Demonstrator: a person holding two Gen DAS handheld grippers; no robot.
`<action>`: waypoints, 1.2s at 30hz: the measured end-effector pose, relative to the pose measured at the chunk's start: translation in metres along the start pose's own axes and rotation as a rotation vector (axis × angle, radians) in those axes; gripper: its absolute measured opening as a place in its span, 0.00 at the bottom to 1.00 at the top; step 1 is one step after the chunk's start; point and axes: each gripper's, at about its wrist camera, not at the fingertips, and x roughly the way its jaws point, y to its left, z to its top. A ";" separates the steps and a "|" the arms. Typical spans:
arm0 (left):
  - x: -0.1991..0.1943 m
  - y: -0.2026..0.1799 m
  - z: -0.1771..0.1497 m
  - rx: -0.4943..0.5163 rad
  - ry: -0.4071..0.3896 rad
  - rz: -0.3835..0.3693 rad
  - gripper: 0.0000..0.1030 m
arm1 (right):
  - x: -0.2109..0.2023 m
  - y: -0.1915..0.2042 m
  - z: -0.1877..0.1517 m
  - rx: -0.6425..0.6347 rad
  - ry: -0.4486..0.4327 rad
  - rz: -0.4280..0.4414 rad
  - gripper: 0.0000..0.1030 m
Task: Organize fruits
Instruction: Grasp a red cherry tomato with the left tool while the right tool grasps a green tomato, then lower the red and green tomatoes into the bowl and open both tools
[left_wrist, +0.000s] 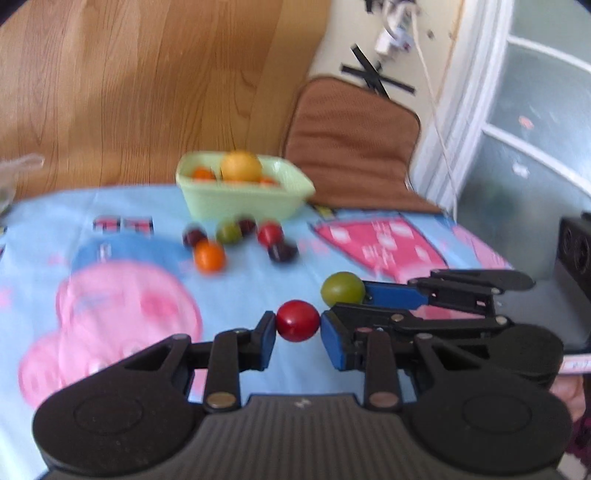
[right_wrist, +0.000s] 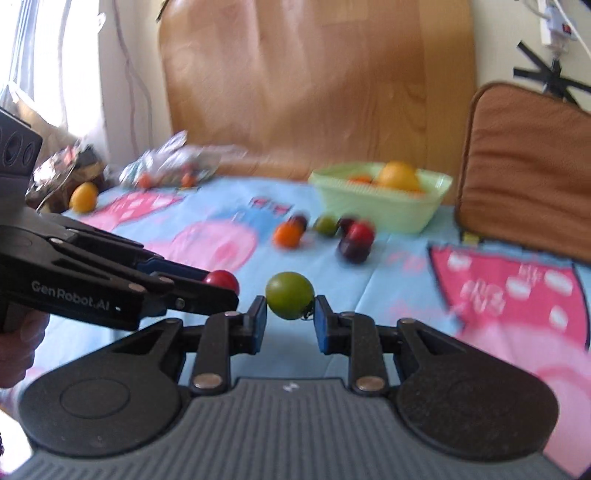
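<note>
My left gripper (left_wrist: 298, 326) is shut on a red tomato (left_wrist: 297, 320), held above the cartoon tablecloth. My right gripper (right_wrist: 290, 314) is shut on a green tomato (right_wrist: 289, 295). Each shows in the other view: the green tomato (left_wrist: 342, 288) at the right gripper's tip, the red tomato (right_wrist: 221, 281) at the left gripper's tip. A pale green basket (left_wrist: 243, 199) with an orange (left_wrist: 241, 166) and small orange fruits stands at the table's far side, also in the right wrist view (right_wrist: 380, 201). Several loose tomatoes (left_wrist: 229, 240) lie in front of it.
A brown cushioned chair (left_wrist: 351, 147) stands behind the table at the right. A clear plastic bag (right_wrist: 170, 162) and a yellow fruit (right_wrist: 84, 196) lie at the far left of the table. A wooden board (right_wrist: 314, 81) leans behind.
</note>
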 end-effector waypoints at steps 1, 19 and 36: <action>0.006 0.005 0.012 -0.005 -0.010 0.010 0.26 | 0.005 -0.005 0.009 0.000 -0.019 -0.012 0.29; 0.155 0.067 0.126 -0.066 0.016 0.127 0.27 | 0.109 -0.098 0.070 0.086 -0.086 -0.136 0.29; 0.078 0.063 0.078 -0.132 -0.083 0.162 0.49 | 0.085 -0.102 0.063 0.142 -0.137 -0.110 0.49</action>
